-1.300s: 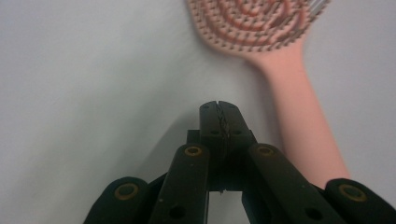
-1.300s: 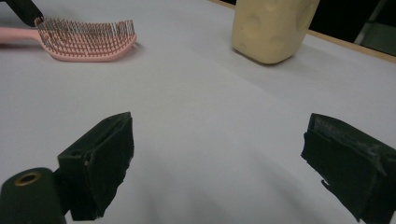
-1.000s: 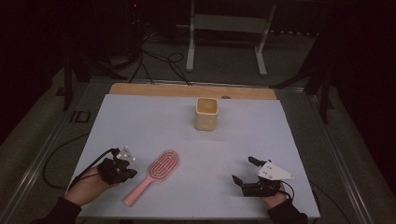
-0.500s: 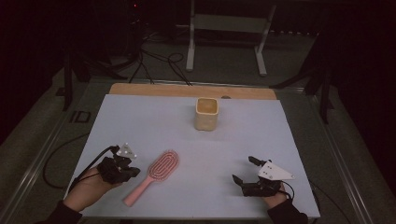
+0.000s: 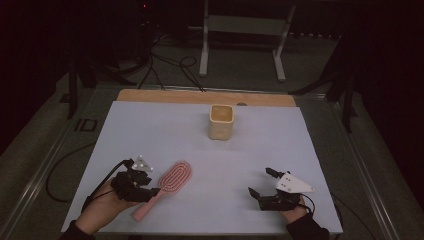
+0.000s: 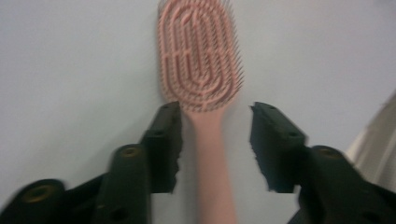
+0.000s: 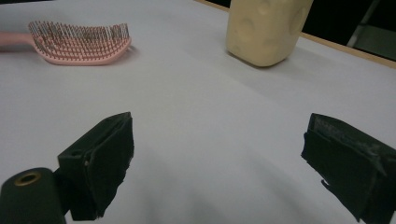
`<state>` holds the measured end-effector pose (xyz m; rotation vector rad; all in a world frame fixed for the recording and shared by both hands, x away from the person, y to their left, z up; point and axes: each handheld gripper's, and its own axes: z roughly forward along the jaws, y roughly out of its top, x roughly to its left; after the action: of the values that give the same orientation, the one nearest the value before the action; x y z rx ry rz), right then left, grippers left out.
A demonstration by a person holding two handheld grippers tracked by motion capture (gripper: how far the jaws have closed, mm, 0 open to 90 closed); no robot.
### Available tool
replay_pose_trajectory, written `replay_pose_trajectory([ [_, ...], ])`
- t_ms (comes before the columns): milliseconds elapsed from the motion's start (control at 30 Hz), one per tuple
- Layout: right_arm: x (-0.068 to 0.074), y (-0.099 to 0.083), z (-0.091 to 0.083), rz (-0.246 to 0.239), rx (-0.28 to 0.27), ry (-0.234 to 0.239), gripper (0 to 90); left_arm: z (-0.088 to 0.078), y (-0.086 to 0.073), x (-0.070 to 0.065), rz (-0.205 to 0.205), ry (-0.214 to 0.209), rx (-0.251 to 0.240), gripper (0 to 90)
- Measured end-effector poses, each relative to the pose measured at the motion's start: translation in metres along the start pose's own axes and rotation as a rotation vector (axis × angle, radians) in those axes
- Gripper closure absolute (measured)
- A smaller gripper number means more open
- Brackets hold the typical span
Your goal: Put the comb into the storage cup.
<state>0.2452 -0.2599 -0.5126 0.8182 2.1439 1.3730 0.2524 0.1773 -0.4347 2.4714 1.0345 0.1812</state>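
At about eight o'clock on the pale table (image 5: 210, 150), the left gripper (image 5: 150, 186) is seen in the high view with its jaws just opened from fully closed to a moderate gap. Compared with a second ago, it has been lifted a little and brought over the handle end of the pink hairbrush (image 5: 167, 187), which has not shifted. In the left gripper view the handle of the pink hairbrush (image 6: 212, 154) is shown running up between the two jaws of the left gripper (image 6: 214, 140), with clear space on either side, so nothing is gripped yet. This is judged to be the approach to a pick-up: the jaws have been set astride the handle, and a closing move is what remains.

Toward twelve o'clock, well apart from the brush, a cream cup (image 5: 221, 121) stands upright. It may be judged the likely destination, though that cannot be confirmed.

At about four o'clock, the right gripper (image 5: 260, 183) has been kept in place, wide open and empty above the bare table.

The bristles' upward orientation and the brush's flat lie are given clearly by the right gripper view, where the brush (image 7: 79, 42) appears side-on at ten o'clock and the cup (image 7: 266, 28) at one o'clock. The handle's centring between the left jaws is revealed by the left gripper view, not the high view.
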Motion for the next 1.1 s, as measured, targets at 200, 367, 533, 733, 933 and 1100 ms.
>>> replay_pose_trajectory([
  [200, 0.0, 0.0, 0.001, 0.001, 0.002, 0.003, 8.8, 0.018, 0.002, -0.002, -0.003, 0.028, 0.069, 25.9],
  [367, 0.0, 0.0, 0.001, 0.002, 0.005, 0.004, 8.8, 0.027, 0.002, 0.0, -0.052, 0.056, 0.071, 5.4],
  [533, 0.0, 0.0, 0.001, 0.0, 0.008, 0.002, 8.8, 0.038, -0.001, -0.001, -0.06, 0.025, 0.114, 1.3],
  [733, 0.0, 0.0, 0.001, -0.001, 0.009, 0.003, 8.9, 0.049, -0.004, -0.001, -0.091, 0.008, 0.143, 4.4],
  [933, 0.0, 0.0, 0.001, -0.002, 0.009, 0.0, 8.9, 0.05, -0.001, -0.002, -0.073, 0.001, 0.165, 7.0],
  [1100, 0.0, 0.0, 0.001, -0.002, 0.011, -0.002, 8.8, 0.051, 0.001, -0.007, -0.044, 0.013, 0.188, 15.8],
])
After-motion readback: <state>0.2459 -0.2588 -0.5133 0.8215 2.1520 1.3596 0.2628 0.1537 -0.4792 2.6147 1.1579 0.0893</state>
